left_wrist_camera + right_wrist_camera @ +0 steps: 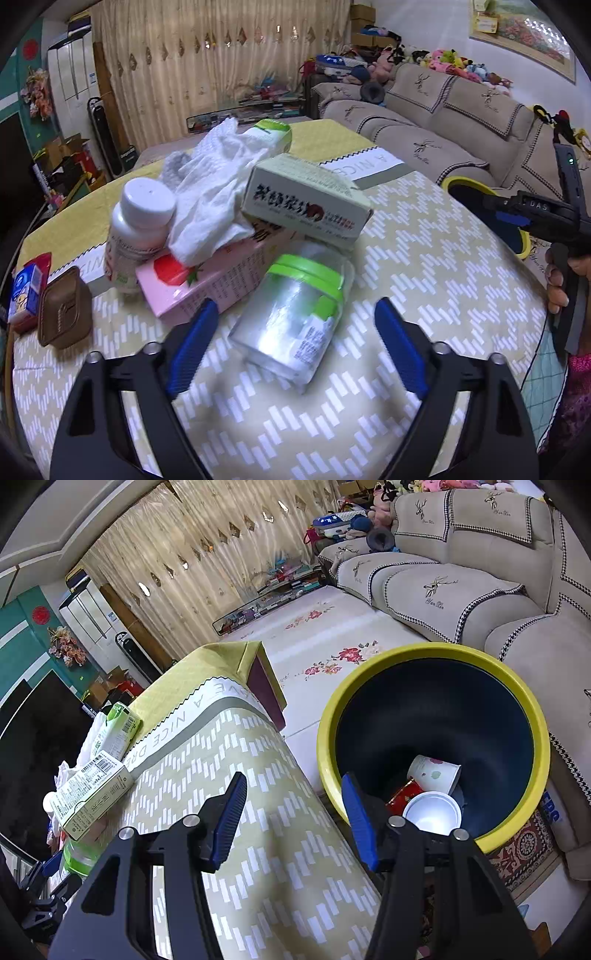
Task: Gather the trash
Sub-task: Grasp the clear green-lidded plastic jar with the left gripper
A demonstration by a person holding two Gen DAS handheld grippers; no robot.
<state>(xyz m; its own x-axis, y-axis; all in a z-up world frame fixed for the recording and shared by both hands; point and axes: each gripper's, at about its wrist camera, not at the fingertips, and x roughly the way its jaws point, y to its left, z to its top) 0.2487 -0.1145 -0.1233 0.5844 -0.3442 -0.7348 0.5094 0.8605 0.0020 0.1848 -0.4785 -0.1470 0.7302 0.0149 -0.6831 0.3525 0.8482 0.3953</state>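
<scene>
Trash pile sits on the table (pixel 424 258), mid-left in my left wrist view: clear jar with green lid (pixel 295 314) lying on its side nearest me, pink carton (pixel 207 280) touching it on the left, green-and-white box (pixel 306 199) stacked on top of the carton, crumpled white tissue (pixel 210 192) behind, white pill bottle (pixel 135 236) upright at far left of the pile, green-white carton (pixel 273 134) at the far end. My left gripper (pixel 295 332) is wide open, blue fingers either side of the jar, not touching it. Brown tin (pixel 64 308) and a small blue-red box (pixel 27 291) lie apart at the left table edge. My right gripper (pixel 293 819) is also spread wide, empty, hanging over the table's right edge. Yellow-rimmed bin (pixel 517 686) stands on the floor just right of the table; inside I see a white paper cup (pixel 432 771), a white bowl (pixel 432 814) and something red (pixel 404 795). Sofa (pixel 461 590) beyond the bin.
</scene>
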